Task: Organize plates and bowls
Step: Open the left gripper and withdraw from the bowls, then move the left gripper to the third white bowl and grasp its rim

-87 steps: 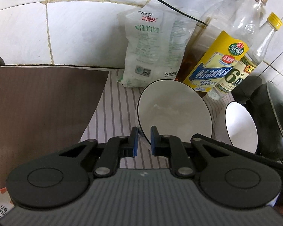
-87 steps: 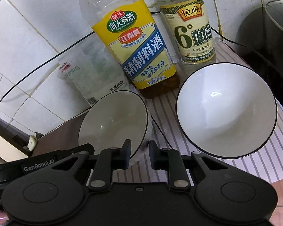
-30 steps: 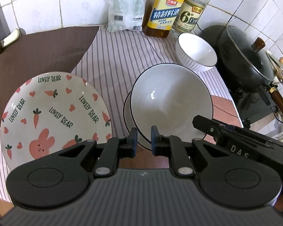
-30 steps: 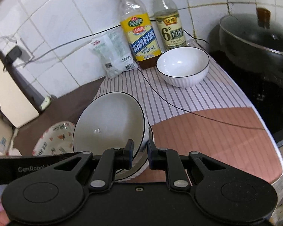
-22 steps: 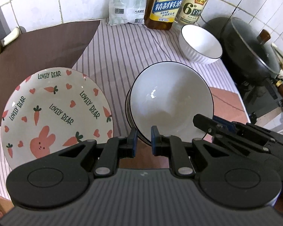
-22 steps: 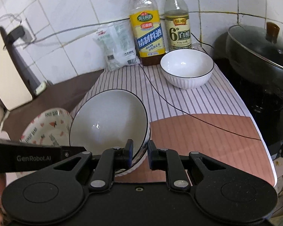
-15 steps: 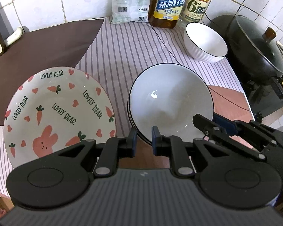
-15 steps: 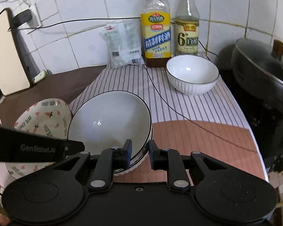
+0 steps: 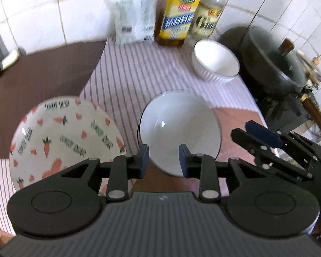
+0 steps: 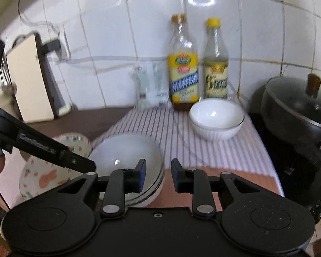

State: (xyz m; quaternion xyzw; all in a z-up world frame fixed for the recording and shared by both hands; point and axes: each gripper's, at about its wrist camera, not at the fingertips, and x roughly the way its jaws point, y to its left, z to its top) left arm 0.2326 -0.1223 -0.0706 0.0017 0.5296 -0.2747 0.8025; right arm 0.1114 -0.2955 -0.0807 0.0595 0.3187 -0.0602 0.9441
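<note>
Both tongs letting go of the stacked bowls

The left gripper is spreading its jaws, and the near rim of the top bowl sits in the gap, not pinched. The right gripper is spreading too, with the bowl's edge just beside its left finger. The carrot plate lies just left of the stack. Farther back sits a small bowl near two bottles.

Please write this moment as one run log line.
left gripper: opening, empty | right gripper: opening, empty | stacked bowls: released | small bowl: apart
</note>
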